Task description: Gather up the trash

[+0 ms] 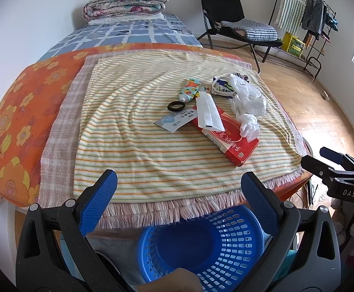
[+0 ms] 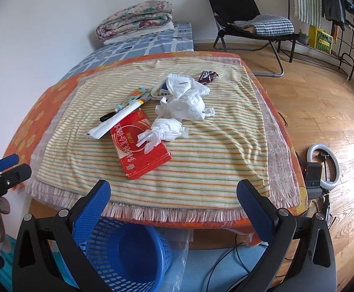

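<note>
Both grippers are just hanging out at the near edge of the table: left gripper (image 1: 178, 185) and right gripper (image 2: 173, 192) each have their blue fingers spread wide apart, holding nothing. The trash is sitting in a pile toward the far right of the striped cloth (image 1: 133, 146): a red flat box (image 2: 140, 146) with crumpled tissue (image 2: 163, 130) lying on it, a white plastic bag (image 2: 186, 97) just behind, plus a small tube (image 1: 189, 91). A blue mesh basket (image 1: 225, 245) is waiting below the near edge.
</note>
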`<state>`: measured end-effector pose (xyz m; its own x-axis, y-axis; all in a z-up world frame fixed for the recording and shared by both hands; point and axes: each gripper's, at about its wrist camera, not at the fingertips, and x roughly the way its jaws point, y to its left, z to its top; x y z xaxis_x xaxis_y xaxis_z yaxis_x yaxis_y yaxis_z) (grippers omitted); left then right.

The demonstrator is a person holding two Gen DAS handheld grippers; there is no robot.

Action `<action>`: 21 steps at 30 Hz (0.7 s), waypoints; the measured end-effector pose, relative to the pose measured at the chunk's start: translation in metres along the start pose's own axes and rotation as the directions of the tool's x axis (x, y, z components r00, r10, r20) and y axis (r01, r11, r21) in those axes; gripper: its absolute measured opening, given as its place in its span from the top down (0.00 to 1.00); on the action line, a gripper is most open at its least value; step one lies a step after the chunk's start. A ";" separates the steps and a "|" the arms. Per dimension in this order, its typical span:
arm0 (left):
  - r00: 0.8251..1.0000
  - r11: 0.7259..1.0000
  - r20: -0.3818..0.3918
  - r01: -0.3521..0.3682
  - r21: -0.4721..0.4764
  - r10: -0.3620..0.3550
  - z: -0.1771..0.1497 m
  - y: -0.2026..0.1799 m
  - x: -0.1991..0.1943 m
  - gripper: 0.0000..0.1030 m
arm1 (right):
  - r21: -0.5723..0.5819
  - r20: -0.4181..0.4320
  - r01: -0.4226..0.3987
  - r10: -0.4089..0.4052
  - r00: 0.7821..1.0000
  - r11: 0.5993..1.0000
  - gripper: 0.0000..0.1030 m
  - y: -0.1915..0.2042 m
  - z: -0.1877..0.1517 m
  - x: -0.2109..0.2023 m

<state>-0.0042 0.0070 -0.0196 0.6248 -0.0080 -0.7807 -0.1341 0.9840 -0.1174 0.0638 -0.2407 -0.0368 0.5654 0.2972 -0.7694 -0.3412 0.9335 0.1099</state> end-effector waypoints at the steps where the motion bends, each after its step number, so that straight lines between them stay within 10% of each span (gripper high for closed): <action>1: 1.000 1.000 -0.002 0.001 0.000 -0.001 0.001 0.000 0.001 0.00 | 0.002 0.001 0.002 -0.002 1.000 1.000 0.00 -0.001 0.000 0.000; 21: 0.994 0.995 -0.049 0.092 -0.037 -0.094 0.030 -0.007 0.016 0.00 | -0.010 0.034 -0.014 0.014 0.999 1.000 0.00 -0.018 0.023 0.004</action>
<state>0.0294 0.0050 -0.0129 0.5966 -0.1090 -0.7951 -0.1043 0.9718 -0.2114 0.0892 -0.2521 -0.0274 0.5857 0.3170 -0.7460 -0.3568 0.9272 0.1139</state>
